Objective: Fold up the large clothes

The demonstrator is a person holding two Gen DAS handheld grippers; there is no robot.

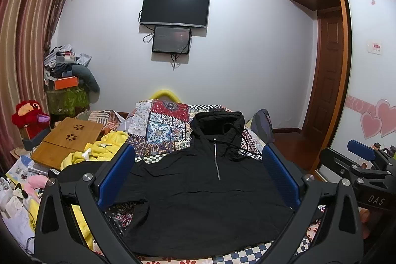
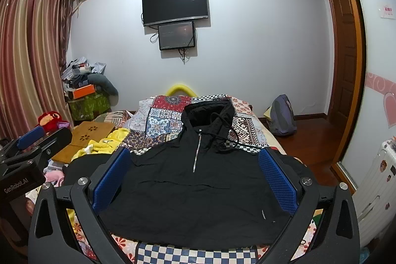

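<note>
Hoodie (image 1: 198, 189) flat on patchwork bedspread (image 1: 160, 125), framed btwn wide-open empty fingers of left gripper (image 1: 198, 177) & right gripper (image 2: 195, 180)

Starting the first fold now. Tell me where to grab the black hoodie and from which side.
Grip the black hoodie at its two bottom hem corners, coming from the near edge. It lies flat, front up, hood away, hem nearest both open grippers: left gripper takes the left corner, right gripper the right.
</note>
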